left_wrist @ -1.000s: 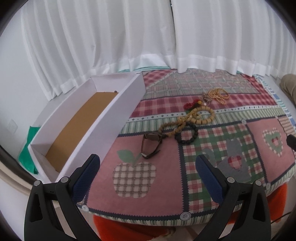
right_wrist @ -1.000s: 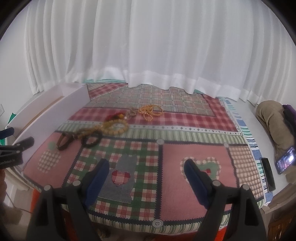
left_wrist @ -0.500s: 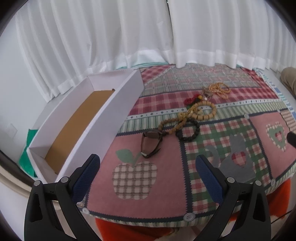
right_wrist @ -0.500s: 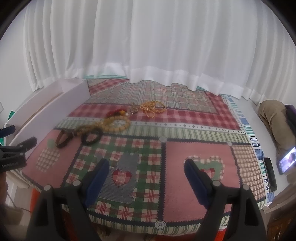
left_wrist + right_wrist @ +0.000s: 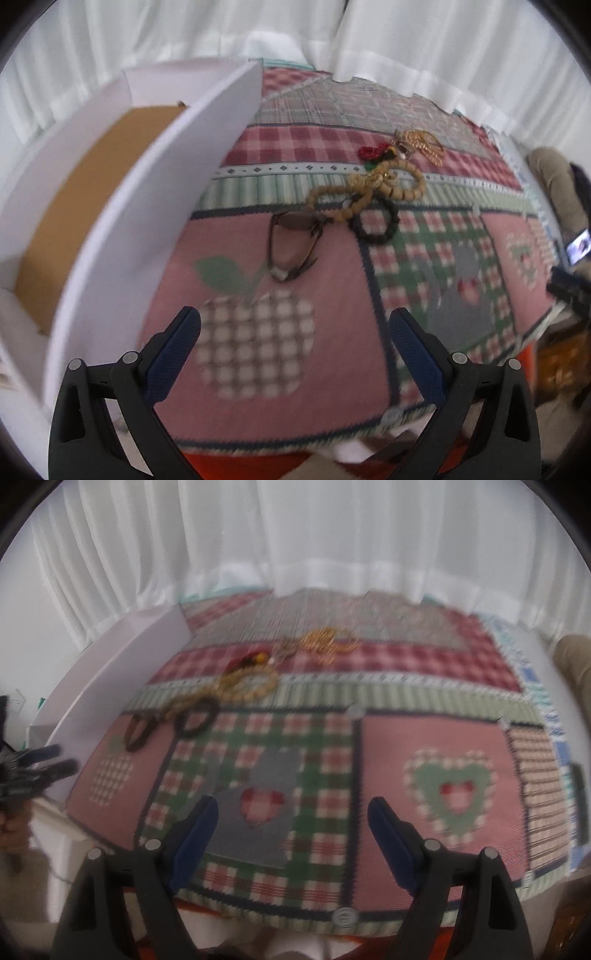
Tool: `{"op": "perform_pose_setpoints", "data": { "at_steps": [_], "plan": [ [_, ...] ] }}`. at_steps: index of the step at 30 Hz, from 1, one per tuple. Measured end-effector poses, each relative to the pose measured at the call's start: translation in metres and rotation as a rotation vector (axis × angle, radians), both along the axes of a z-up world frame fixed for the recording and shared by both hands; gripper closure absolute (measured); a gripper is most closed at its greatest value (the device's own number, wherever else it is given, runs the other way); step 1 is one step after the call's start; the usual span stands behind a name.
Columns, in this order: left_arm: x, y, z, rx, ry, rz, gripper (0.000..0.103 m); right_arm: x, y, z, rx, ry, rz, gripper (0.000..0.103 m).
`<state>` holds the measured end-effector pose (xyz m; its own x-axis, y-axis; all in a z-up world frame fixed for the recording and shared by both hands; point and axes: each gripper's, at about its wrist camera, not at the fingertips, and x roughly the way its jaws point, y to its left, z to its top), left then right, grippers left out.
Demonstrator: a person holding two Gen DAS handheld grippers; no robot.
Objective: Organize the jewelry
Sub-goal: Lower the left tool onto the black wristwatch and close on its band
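Jewelry lies in a loose line on a patchwork cloth [image 5: 266, 354]: a brown watch [image 5: 291, 243], a black bead bracelet [image 5: 375, 225], tan wooden bead strands [image 5: 369, 192], a red ornament [image 5: 371, 152] and a gold chain [image 5: 421, 142]. My left gripper [image 5: 293, 332] is open and empty, just short of the watch. My right gripper [image 5: 291, 814] is open and empty over the cloth's front, far from the black bracelet [image 5: 195, 718], the wooden beads [image 5: 251, 686] and the gold chain [image 5: 325, 642]. The left gripper [image 5: 48, 760] shows at that view's left edge.
A long white box [image 5: 155, 199] with a brown cardboard floor stands along the cloth's left side; it also shows in the right wrist view [image 5: 122, 672]. White curtains [image 5: 295, 535] hang behind. A phone [image 5: 580, 249] lies at the right.
Both grippers have moved forward over the cloth. The left one has closed in on the watch. The jewelry has not moved.
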<state>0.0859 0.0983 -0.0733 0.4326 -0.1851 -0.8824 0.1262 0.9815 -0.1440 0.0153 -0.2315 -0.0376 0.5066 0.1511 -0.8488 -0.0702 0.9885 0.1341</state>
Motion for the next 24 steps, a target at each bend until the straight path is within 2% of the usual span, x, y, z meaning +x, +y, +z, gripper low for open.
{"op": "perform_pose_setpoints", "data": {
  "at_steps": [2, 4, 7, 9, 11, 14, 15, 19, 20, 21, 23, 24],
  "plan": [
    [0.021, -0.001, -0.009, 0.006, 0.003, -0.001, 0.002, 0.001, 0.002, -0.004, 0.014, 0.014, 0.003, 0.018],
    [0.041, 0.004, -0.021, 0.026, 0.024, 0.018, 0.011, 0.002, 0.003, -0.005, 0.015, 0.021, 0.002, 0.018],
    [0.066, 0.022, -0.042, -0.059, 0.101, 0.053, 0.018, 0.002, -0.004, -0.002, 0.011, 0.019, -0.017, 0.018],
    [0.074, 0.026, -0.052, -0.057, 0.131, 0.064, 0.022, 0.005, -0.009, 0.003, 0.000, 0.013, -0.029, 0.018],
    [0.079, 0.024, -0.059, -0.034, 0.148, 0.058, 0.029, 0.016, -0.012, 0.007, -0.003, 0.005, -0.021, 0.018],
    [0.081, 0.016, -0.064, -0.043, 0.155, 0.036, 0.035, 0.050, -0.014, 0.012, 0.025, 0.006, 0.010, 0.018],
    [0.081, 0.014, -0.065, -0.037, 0.154, 0.027, 0.040, 0.065, -0.014, 0.010, 0.049, 0.019, 0.022, 0.018],
    [0.084, 0.008, -0.069, 0.020, 0.155, 0.022, 0.078, 0.125, -0.008, 0.000, 0.142, 0.091, 0.033, 0.018],
    [0.086, 0.009, -0.070, 0.028, 0.154, 0.023, 0.085, 0.146, -0.006, -0.004, 0.180, 0.116, 0.038, 0.019],
    [0.086, 0.009, -0.069, 0.019, 0.158, 0.023, 0.096, 0.161, -0.006, -0.007, 0.212, 0.133, 0.039, 0.019],
    [0.085, 0.012, -0.069, -0.010, 0.165, 0.037, 0.098, 0.191, -0.010, -0.013, 0.264, 0.155, 0.003, 0.021],
    [0.086, 0.013, -0.068, -0.016, 0.166, 0.047, 0.099, 0.201, -0.011, -0.014, 0.267, 0.162, -0.017, 0.031]
  ]
}}
